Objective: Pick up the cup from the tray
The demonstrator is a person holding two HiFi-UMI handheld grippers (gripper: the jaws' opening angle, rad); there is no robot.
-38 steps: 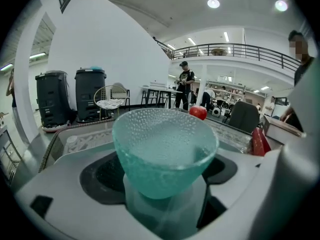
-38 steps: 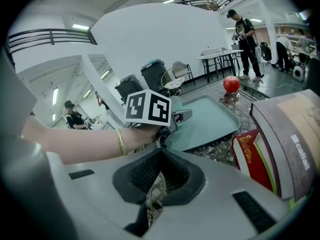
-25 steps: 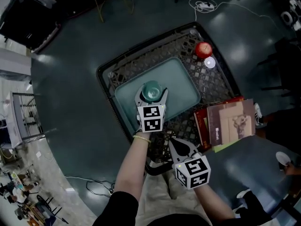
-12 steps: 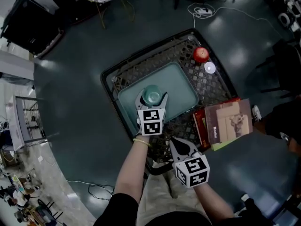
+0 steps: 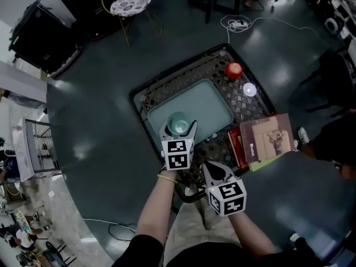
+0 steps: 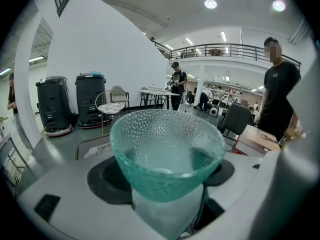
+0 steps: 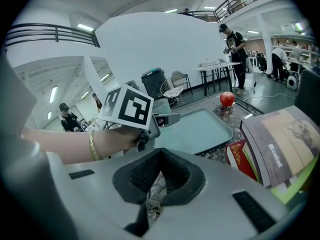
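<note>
A dimpled teal cup (image 6: 165,144), a pale teal tray (image 5: 210,100), a red apple (image 5: 233,69).

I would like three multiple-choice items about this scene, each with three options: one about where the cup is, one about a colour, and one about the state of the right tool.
1. Where is the cup?
A. lying on the floor
B. between the jaws of the left tool
C. on top of the books

2. What colour is the apple on the mesh table?
A. red
B. green
C. yellow

3. How do the jaws of the right tool stand?
A. wide apart around the apple
B. closed on a book
C. together, holding nothing

Key:
1 B: the left gripper view shows its jaws on both sides of the cup.
2 A: the head view shows it red at the table's far corner.
3 C: the right gripper view shows them meeting, with only mesh beyond.
</note>
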